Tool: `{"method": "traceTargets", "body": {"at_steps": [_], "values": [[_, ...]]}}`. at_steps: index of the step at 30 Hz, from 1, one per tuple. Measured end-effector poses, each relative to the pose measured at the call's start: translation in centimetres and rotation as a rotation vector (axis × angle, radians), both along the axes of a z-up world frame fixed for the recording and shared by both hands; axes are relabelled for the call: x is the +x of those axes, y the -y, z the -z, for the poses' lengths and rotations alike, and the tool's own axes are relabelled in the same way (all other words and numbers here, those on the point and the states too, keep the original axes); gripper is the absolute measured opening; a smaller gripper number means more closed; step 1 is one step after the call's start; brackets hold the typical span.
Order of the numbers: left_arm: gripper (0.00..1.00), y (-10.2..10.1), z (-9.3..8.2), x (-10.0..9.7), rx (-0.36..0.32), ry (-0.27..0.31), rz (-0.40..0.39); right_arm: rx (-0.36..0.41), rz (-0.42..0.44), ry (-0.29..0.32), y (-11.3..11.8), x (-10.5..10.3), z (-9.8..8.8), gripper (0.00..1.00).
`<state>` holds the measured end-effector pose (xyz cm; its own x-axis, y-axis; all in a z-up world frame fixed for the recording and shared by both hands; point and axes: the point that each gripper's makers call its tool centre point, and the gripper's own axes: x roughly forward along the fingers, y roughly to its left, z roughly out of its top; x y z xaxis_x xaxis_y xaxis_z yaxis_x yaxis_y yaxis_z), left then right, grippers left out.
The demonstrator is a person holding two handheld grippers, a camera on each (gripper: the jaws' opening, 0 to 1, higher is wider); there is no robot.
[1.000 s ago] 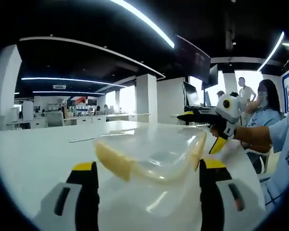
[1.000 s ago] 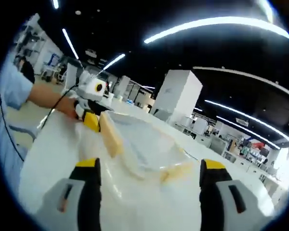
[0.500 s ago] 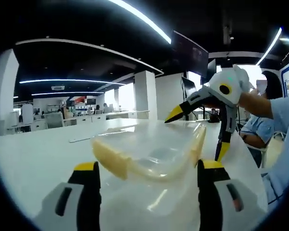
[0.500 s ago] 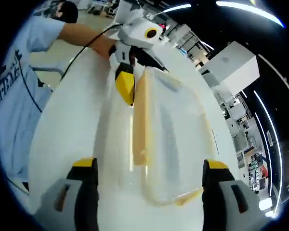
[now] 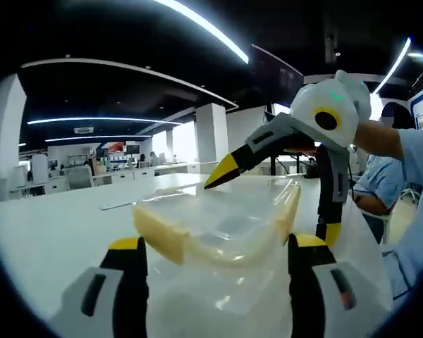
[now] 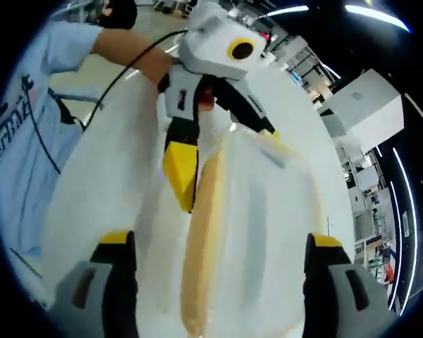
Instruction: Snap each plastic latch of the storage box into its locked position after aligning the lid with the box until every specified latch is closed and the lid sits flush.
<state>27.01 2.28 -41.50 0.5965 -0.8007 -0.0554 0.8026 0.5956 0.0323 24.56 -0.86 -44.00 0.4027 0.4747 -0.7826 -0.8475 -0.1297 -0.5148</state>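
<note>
Left gripper [image 5: 215, 250] sits low at the near end of the clear plastic storage box with a translucent lid [image 5: 225, 222]; its two black, yellow-tipped jaws are spread wide, released, one off each side of the box end, gripping nothing; whether they touch the box wall I cannot tell. Box rests on the white table top [image 5: 49, 218], straight ahead of the left gripper; a pale yellow plastic latch [image 5: 158, 236] runs along the box's left edge just beyond the left jaw, a second pale yellow latch [image 5: 290, 210] on the right edge beyond the right jaw.

In the left gripper view the right gripper [image 5: 271, 193] comes in from the right (white body, grey arms, yellow tips), jaws parted wide; one tip hangs over the lid, the other drops down outside the right-edge latch, close beside it; contact unclear.

Right gripper view: right gripper [image 6: 215, 243] jaws parted, nothing between the tips but the box lid [image 6: 268, 204] below and ahead; a long pale yellow side latch [image 6: 197, 246] lies just inside its left jaw. Left gripper [image 6: 197, 151] enters from the top, its yellow tip just beside that latch's far end; a hand [image 6: 137, 60] holds it; light blue sleeve [image 6: 53, 53] at left.
</note>
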Motion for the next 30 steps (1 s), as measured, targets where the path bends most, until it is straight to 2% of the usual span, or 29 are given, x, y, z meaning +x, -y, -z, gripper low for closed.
{"method": "traceTargets", "body": {"at_steps": [3, 12, 21, 27, 30], "values": [[0.83, 0.1, 0.1, 0.0, 0.010, 0.000, 0.001, -0.049, 0.020, 0.028, -0.5, 0.0, 0.2, 0.97], [0.84, 0.0, 0.2, -0.1, 0.016, 0.001, 0.002, -0.132, -0.007, 0.039, -1.3, -0.2, 0.8, 0.98], [0.85, 0.0, 0.1, -0.3, 0.015, -0.001, 0.005, -0.207, -0.077, 0.058, -3.1, 0.0, 1.0, 0.99], [0.88, 0.0, 0.0, -0.1, 0.012, -0.003, 0.006, -0.269, -0.073, 0.053, -3.6, 0.3, 1.3, 0.99], [0.89, -0.3, 0.2, -0.7, 0.015, -0.008, -0.002, -0.291, -0.066, 0.053, -3.6, 0.4, 1.3, 0.99]]}}
